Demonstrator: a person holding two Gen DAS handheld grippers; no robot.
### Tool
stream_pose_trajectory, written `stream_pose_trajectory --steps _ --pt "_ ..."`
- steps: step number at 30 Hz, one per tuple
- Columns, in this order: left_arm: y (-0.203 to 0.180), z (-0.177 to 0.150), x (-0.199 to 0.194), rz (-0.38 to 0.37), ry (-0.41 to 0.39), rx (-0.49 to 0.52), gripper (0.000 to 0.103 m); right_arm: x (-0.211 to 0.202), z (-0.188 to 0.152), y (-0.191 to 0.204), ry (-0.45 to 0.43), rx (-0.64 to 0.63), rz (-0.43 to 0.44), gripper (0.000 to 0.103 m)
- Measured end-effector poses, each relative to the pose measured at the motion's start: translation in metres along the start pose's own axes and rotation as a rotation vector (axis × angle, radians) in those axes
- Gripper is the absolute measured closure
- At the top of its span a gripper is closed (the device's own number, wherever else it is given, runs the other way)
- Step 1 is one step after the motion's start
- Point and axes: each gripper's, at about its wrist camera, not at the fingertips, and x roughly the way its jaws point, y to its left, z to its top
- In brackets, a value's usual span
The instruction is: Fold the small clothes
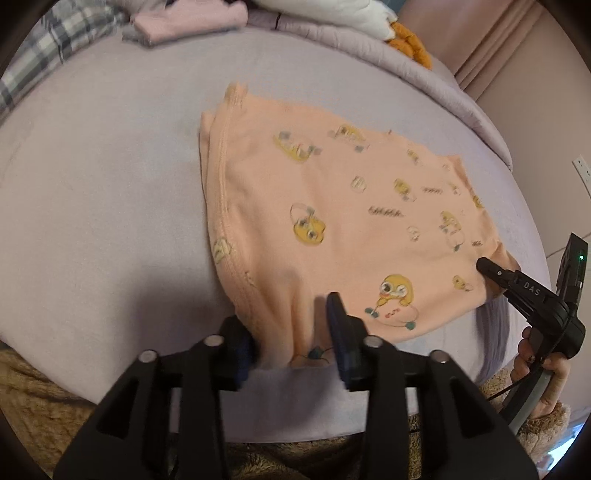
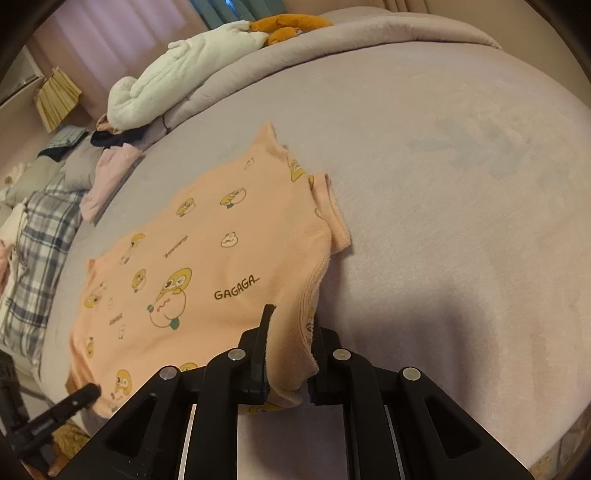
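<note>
Lying flat on the lilac bedsheet (image 2: 443, 166), a small peach shirt (image 1: 332, 206) printed with yellow cartoon figures has both grippers at its near edge.

At the near left corner, the left gripper (image 1: 291, 332) stands partly parted, a fold of the hem between its fingers, which do not visibly press it. At the near right corner, the right gripper (image 2: 291, 354) is closed narrowly, pinching bunched cloth between its pads. A hand (image 1: 535, 373) holds the right gripper's handle. Toward the far left lie a folded pink garment (image 1: 192, 18) and a plaid cloth (image 2: 40, 243); a white plush (image 2: 177, 70) rests on the far rolled quilt (image 2: 332, 44).
</note>
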Motion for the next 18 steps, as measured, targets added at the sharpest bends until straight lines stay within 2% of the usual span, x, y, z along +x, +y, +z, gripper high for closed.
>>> stream_pose_trajectory --steps 3,5,7,9,11,13,15,18 --pt "-0.005 0.003 -0.014 -0.004 -0.047 0.01 0.055 -0.008 0.0 0.001 -0.032 -0.01 -0.05 0.075" --pt "-0.007 0.005 -0.019 0.005 -0.07 0.01 0.05 -0.014 0.0 -0.002 -0.054 -0.007 -0.064 0.059" --pt "-0.009 0.006 -0.021 0.023 -0.086 0.017 0.049 -0.019 0.0 -0.007 -0.07 0.003 -0.056 0.057" --pt "-0.009 0.009 -0.023 0.035 -0.1 0.014 0.041 -0.024 0.001 -0.012 -0.082 0.015 -0.05 0.055" --pt "-0.01 0.011 -0.022 0.041 -0.116 0.009 0.025 -0.026 0.001 -0.016 -0.095 0.023 -0.052 0.042" --pt "-0.011 0.013 -0.024 0.046 -0.135 0.014 0.019 -0.024 0.0 -0.016 -0.093 0.028 -0.047 0.034" --pt "-0.01 0.014 -0.026 0.048 -0.138 0.015 0.018 -0.019 -0.001 -0.016 -0.076 0.029 -0.051 0.029" --pt "-0.007 0.014 -0.025 0.045 -0.133 0.004 0.016 -0.008 -0.002 -0.012 -0.05 0.014 -0.072 0.028"
